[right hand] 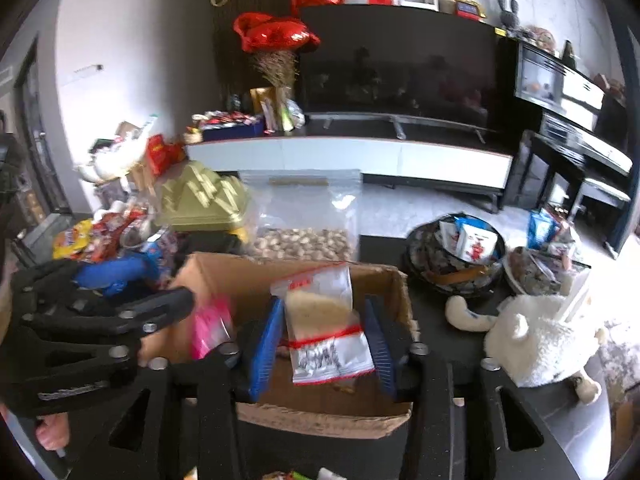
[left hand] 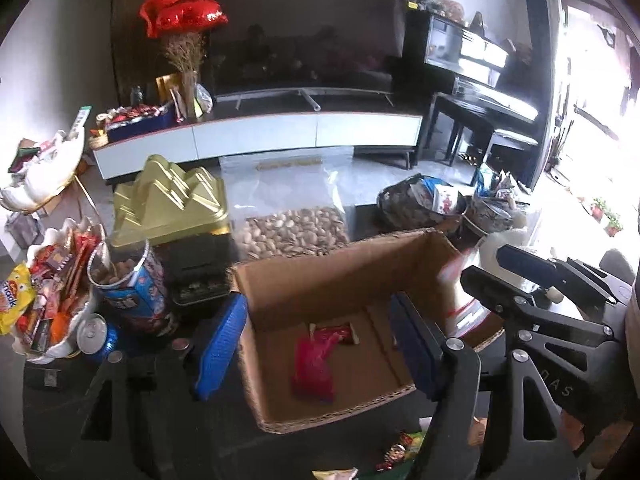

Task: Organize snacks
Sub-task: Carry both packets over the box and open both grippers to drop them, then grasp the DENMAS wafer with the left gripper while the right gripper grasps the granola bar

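1. Hovering over the cardboard box [right hand: 384, 280], the right gripper [right hand: 324, 344] has its blue pads on either side of a clear zip pouch [right hand: 326, 320] with red print and pale contents; the pouch hangs between the fingers above the box's open mouth, seemingly so it can fall straight in. The pads look spread wider than the pouch, so I cannot tell whether it is still pinched or already let go.

2. Ahead of the left gripper [left hand: 316, 344], between its spread, empty fingers, the same cardboard box [left hand: 340, 280] shows its floor, where a pink packet [left hand: 314, 364] already lies. That suggests the box serves as the collecting bin.

3. The left gripper sits just left of the right one, near the box's left wall, probably keeping out of the drop path while staying ready for the next pick.

4. Beyond the box, straight ahead of both grippers, a large clear bag of nuts [left hand: 294, 232] stands upright.

5. Left of the left gripper, a white bowl of mixed snack packets [left hand: 52, 304] and a gold-lidded tin [left hand: 172, 200] hold unsorted stock.

6. Right of the right gripper, a dark bowl of packets [right hand: 454, 256] and a white plush toy [right hand: 536, 340] sit on the table.
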{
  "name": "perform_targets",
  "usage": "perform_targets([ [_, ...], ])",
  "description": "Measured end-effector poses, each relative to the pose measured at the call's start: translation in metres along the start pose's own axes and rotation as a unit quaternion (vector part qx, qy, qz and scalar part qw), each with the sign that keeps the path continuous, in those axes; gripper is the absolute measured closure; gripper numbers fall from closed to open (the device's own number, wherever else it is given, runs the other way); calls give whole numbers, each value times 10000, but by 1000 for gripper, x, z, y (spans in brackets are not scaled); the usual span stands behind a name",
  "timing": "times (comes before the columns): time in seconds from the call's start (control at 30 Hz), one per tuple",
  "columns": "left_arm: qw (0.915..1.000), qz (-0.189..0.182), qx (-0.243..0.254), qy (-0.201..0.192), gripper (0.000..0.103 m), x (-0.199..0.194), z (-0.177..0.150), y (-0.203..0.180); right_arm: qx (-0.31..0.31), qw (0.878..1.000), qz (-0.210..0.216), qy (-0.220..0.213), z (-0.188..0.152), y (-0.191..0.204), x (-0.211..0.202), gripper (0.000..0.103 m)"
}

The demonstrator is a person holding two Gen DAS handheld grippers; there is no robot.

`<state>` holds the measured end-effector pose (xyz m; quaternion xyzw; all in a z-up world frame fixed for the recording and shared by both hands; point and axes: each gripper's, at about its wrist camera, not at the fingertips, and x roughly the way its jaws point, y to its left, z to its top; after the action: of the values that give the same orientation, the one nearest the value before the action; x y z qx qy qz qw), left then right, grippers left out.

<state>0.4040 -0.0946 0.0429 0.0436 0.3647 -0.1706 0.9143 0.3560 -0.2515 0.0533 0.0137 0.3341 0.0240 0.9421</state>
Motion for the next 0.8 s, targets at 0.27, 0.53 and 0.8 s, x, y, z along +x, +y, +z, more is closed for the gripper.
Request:
perform_targets([
  [0.27, 9997, 195, 136, -49, 30, -26, -25, -7, 114, 9999, -13, 92, -25, -1, -17, 55],
  [0.53, 9990, 217, 312, -219, 30, -64, -50, -19, 236, 9996, 127, 121, -48, 4, -48, 55],
  [0.8, 9997, 127, 213, -67, 30, -81, -73, -18, 265, 9985, 244, 413, -69, 15, -64, 55],
])
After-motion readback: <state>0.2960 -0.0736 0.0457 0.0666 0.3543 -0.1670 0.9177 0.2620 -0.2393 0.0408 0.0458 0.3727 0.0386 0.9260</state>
